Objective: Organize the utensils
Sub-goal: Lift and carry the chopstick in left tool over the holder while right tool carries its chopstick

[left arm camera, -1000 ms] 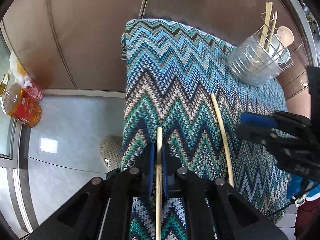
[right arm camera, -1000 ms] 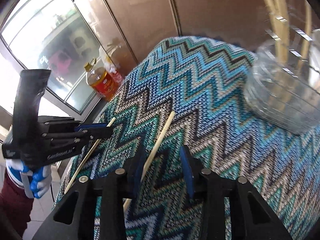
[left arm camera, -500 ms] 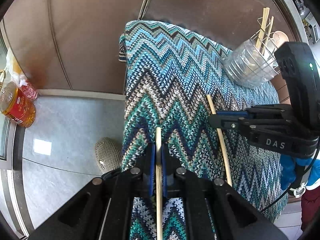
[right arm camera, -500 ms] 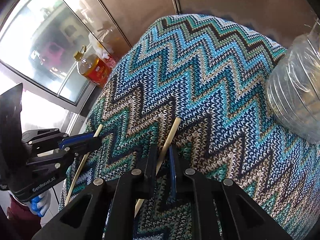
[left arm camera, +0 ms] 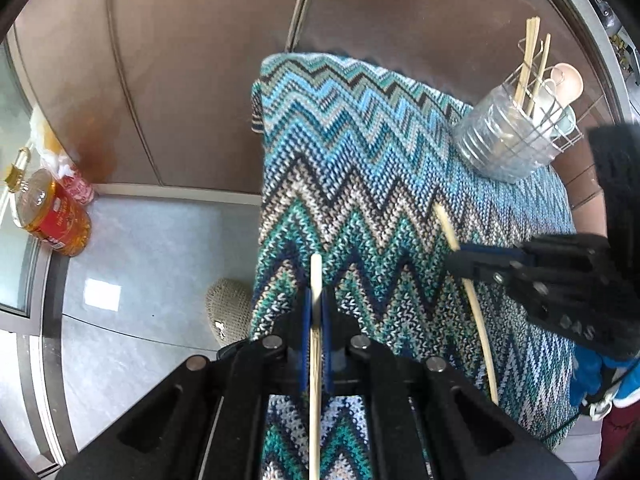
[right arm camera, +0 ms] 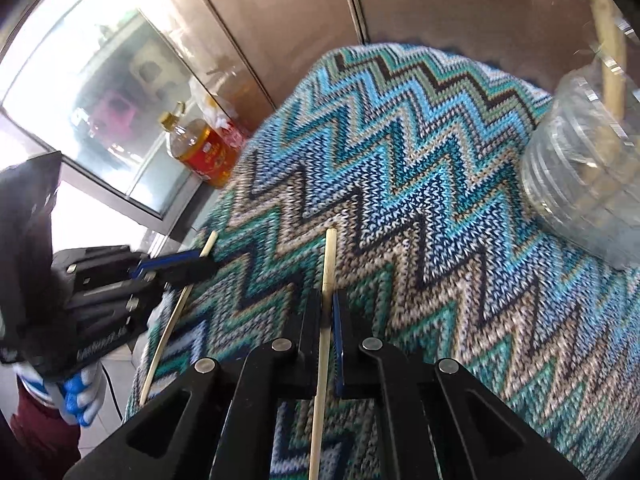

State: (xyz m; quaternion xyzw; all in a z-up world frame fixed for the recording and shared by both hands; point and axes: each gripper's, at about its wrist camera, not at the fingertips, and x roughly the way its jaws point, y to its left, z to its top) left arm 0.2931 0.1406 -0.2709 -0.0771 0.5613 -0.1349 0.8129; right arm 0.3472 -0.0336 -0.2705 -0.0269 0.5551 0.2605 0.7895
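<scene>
Each gripper holds one pale wooden chopstick over the zigzag-knit cloth (left arm camera: 360,168). My left gripper (left arm camera: 316,300) is shut on a chopstick (left arm camera: 316,276) that runs forward between its blue pads. My right gripper (right arm camera: 329,300) is shut on the other chopstick (right arm camera: 330,256); from the left wrist view that chopstick (left arm camera: 476,312) slants under the right gripper (left arm camera: 456,262). The left gripper (right arm camera: 208,266) and its chopstick (right arm camera: 172,320) show at the left of the right wrist view. A clear plastic holder (left arm camera: 500,144) with chopsticks and spoons stands at the far right.
A wire rack (left arm camera: 560,128) sits behind the holder. The holder (right arm camera: 592,184) looms close at the right of the right wrist view. An oil bottle (left arm camera: 52,216) stands on the floor by the glass door. A woven pouffe (left arm camera: 228,308) sits beside the table's left edge.
My right gripper closed on its chopstick and lifted its tip off the cloth. My left gripper stays shut on its chopstick, raised a little.
</scene>
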